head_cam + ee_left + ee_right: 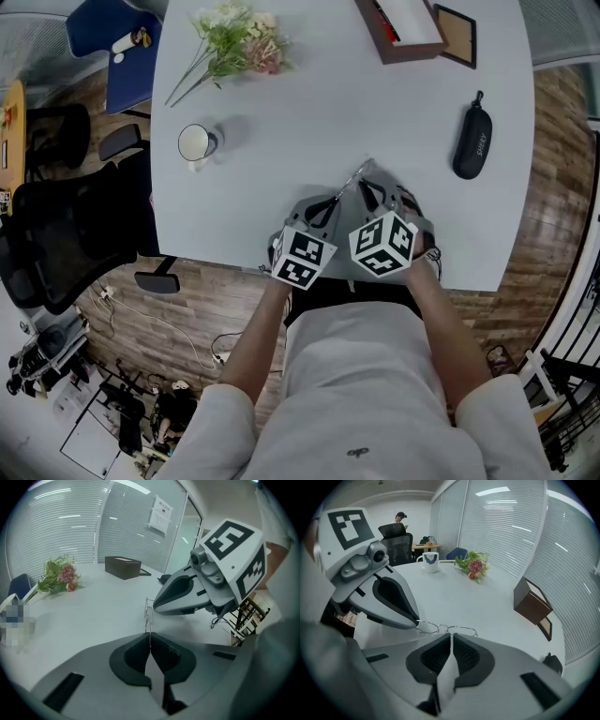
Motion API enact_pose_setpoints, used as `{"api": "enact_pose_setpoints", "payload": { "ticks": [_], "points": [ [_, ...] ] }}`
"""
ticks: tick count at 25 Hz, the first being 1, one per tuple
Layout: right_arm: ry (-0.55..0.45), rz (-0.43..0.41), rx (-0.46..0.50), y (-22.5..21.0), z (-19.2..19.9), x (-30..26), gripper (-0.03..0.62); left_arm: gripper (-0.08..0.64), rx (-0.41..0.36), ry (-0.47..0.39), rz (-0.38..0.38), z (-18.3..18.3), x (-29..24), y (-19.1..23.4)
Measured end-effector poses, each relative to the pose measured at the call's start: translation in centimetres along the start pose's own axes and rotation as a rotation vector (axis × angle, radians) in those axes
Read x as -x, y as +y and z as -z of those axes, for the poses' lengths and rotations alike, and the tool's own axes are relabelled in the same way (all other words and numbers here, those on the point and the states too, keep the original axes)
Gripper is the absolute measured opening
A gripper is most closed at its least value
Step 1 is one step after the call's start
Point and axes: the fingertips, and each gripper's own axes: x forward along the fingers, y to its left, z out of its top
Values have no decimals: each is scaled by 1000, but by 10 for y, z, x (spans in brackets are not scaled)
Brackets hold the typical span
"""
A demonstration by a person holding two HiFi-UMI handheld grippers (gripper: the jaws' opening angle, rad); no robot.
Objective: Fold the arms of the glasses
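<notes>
The left forearm (pixel 251 349) and right forearm (pixel 442 328) reach forward, close together. The left tongs (pixel 150 637), tilted downward, are pressed together on the wire glasses (pixel 460 629). The right tongs (pixel 451 637), pitched steeper, pinch the frame.

The thin wire-framed glasses (pixel 353 181) sit at the tips of both pairs of jaws, over the near part of the round white table (pixel 309 103). One end of the glasses runs into the jaws of the left gripper (pixel 150 638). Their front lies crosswise against the jaw tips of the right gripper (pixel 451 638).

The white ceramic mug (pixel 195 143) stands ahead and well to the left of the left jaws. The bunch of pink and green flowers (pixel 234 37) lies farther ahead on the same side. The brown rectangular box (pixel 398 28) rests far ahead of the right jaws, with the dark flat picture frame (pixel 457 36) just to its right. The black zipped glasses case (pixel 472 142) lies to the right of the right jaws and a little ahead. The black office chair (pixel 66 234) stands off the table, well to the left of the left jaws.
</notes>
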Motion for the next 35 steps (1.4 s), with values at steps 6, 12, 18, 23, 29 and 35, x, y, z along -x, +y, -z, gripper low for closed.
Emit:
{"api": "enact_pose_setpoints", "payload": {
  "ticks": [6, 12, 18, 23, 29, 35],
  "points": [
    [-30, 7, -85, -8, 10, 22, 25, 21, 16, -2, -8, 1, 0, 2],
    [-7, 23, -124, -16, 37, 34, 25, 21, 40, -4, -5, 0, -2, 0],
    [24, 37, -164, -28, 62, 39, 29, 21, 48, -1, -10, 0, -1, 1],
    [45, 32, -225, -39, 77, 37, 43, 21, 42, 4, -12, 0, -1, 2],
    [40, -11, -211, -33, 74, 33, 54, 21, 45, 7, -11, 2, 0, 2],
    [26, -40, -214, -29, 69, 31, 52, 21, 46, 9, -13, 1, 0, 3]
  ]
}}
